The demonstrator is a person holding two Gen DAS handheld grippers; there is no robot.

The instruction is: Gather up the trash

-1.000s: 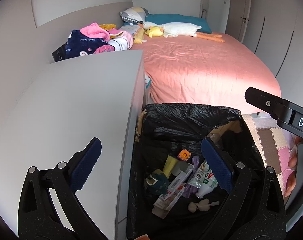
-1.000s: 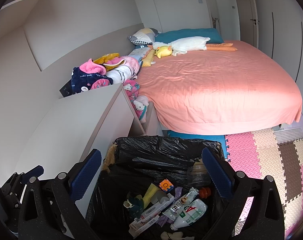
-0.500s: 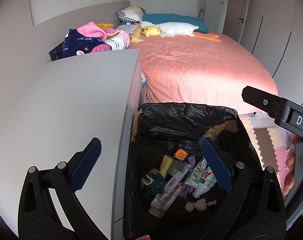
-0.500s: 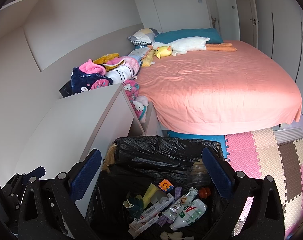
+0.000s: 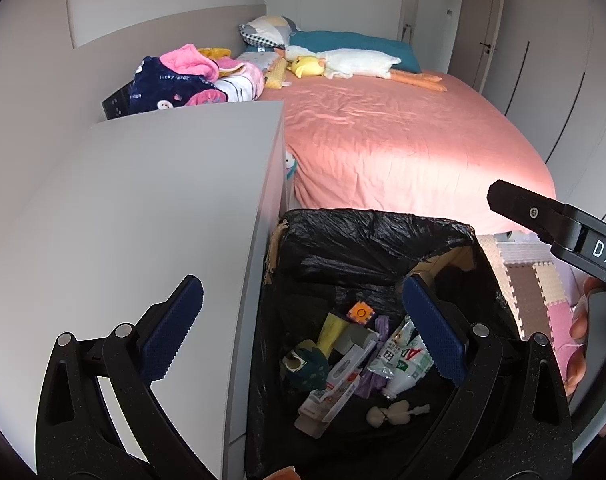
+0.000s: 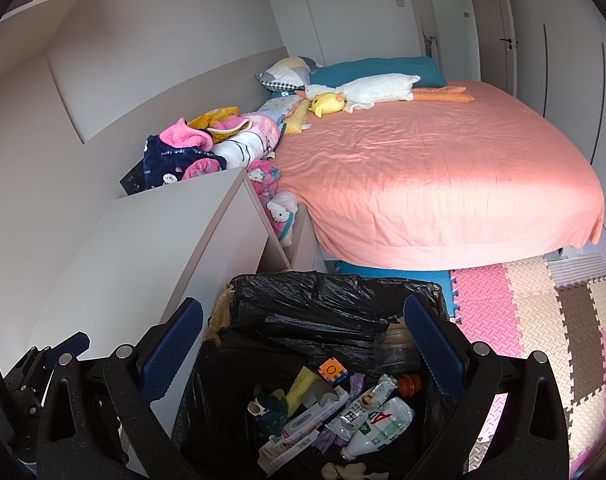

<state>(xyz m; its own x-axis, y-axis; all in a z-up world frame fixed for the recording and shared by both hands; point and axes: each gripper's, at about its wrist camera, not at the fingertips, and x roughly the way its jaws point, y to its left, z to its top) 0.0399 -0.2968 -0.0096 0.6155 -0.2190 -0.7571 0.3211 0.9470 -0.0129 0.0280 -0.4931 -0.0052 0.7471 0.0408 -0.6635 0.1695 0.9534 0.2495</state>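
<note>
One pink bed fills the room behind one grey desk. Beside the desk stands one bin with a black liner, holding one white bottle, one long carton and one orange cube. Both claws, left and right, hover spread wide and empty above the bin.

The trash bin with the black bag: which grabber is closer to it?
Right, I think. The right gripper hangs open straight over the trash bin, while the left gripper straddles its left rim, one finger over the white cabinet.
</note>
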